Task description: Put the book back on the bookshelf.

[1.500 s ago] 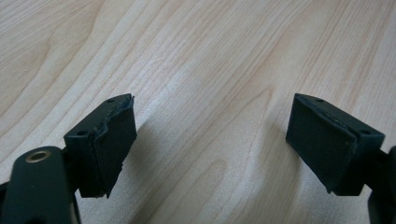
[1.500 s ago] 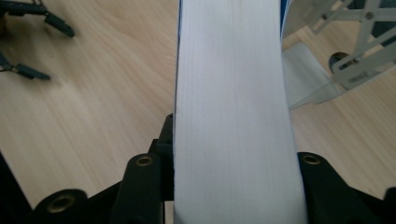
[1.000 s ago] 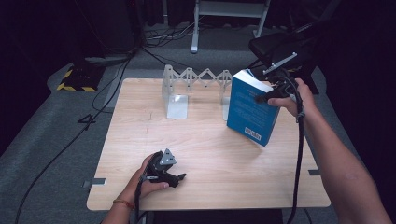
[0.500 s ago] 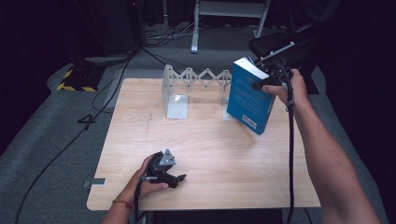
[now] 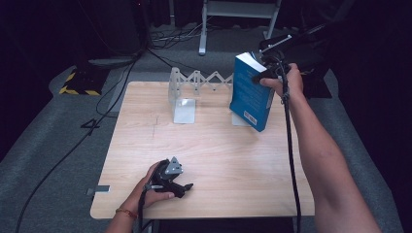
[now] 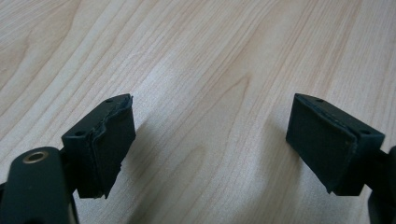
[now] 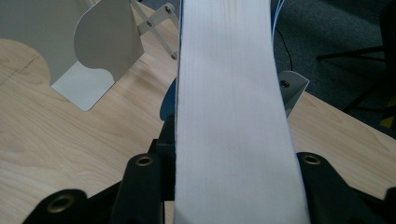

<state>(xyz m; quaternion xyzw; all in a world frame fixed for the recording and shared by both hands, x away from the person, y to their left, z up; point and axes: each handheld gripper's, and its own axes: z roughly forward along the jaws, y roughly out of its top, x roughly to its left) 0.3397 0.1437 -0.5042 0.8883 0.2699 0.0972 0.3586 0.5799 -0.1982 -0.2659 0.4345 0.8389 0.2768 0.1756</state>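
Observation:
A thick blue book [image 5: 250, 92] hangs tilted above the back right of the wooden table [image 5: 218, 160]. My right gripper [image 5: 266, 73] is shut on the book near its top edge. In the right gripper view the book's white page block [image 7: 233, 116] runs up between the two jaws. Just behind the book stands an expandable metal book rack [image 5: 194, 82] with a left end plate [image 5: 182, 99] and a right end plate [image 7: 292, 88]. My left gripper [image 5: 187, 188] rests near the table's front edge, held in a hand. It is open, with bare wood between its pads [image 6: 109, 144].
Cables [image 5: 121, 92] trail over the grey floor to the left of the table. A yellow and black striped block [image 5: 80, 82] lies at the far left. A metal stand [image 5: 238, 14] rises behind the table.
My right gripper has carried the book left and toward the back, closer to the rack's right end. The left gripper has stayed in place.

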